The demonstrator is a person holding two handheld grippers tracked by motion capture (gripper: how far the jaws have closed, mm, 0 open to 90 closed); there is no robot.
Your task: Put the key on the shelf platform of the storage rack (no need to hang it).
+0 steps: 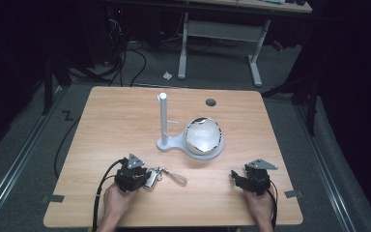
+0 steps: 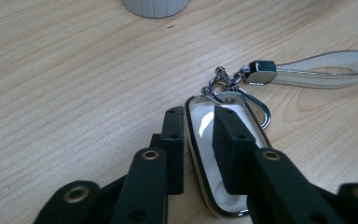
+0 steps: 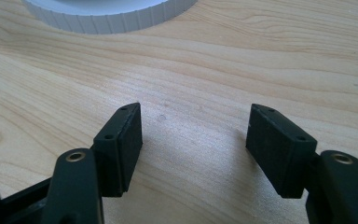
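Left gripper jaws clamp the key fob on the surface; lifting remains, right gripper jaws wide, empty.

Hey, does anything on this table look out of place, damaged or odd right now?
Nothing looks broken or spilled. The key fob lies flat near the front edge of the table, its strap stretched out, instead of hanging on the white stand. The left gripper has its jaws around the fob; the right gripper is open over bare wood.
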